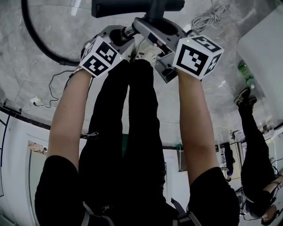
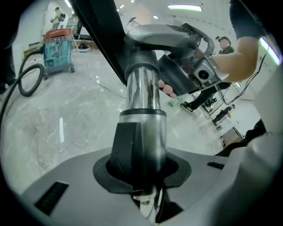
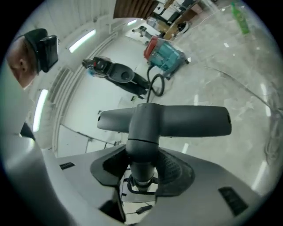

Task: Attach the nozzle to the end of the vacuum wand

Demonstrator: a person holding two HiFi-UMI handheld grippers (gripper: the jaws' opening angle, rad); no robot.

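The chrome vacuum wand [image 2: 142,90] with its black collar [image 2: 132,154] runs up between the jaws of my left gripper [image 2: 141,174], which is shut on it. The wand's far end disappears under my right gripper's grey jaw [image 2: 163,33], so the joint is hidden. The dark grey T-shaped nozzle [image 3: 163,120] stands across the right gripper view, and my right gripper [image 3: 142,165] is shut on its neck. In the head view both grippers [image 1: 125,34] [image 1: 148,27] meet at the top, just below the nozzle head [image 1: 132,6].
A black hose [image 1: 37,37] curves over the marble floor at the upper left. A teal vacuum cleaner [image 3: 166,53] and a black one [image 3: 119,75] stand further off. A white cable [image 1: 210,15] and a green bottle [image 1: 245,73] lie to the right, near a standing person [image 1: 252,141].
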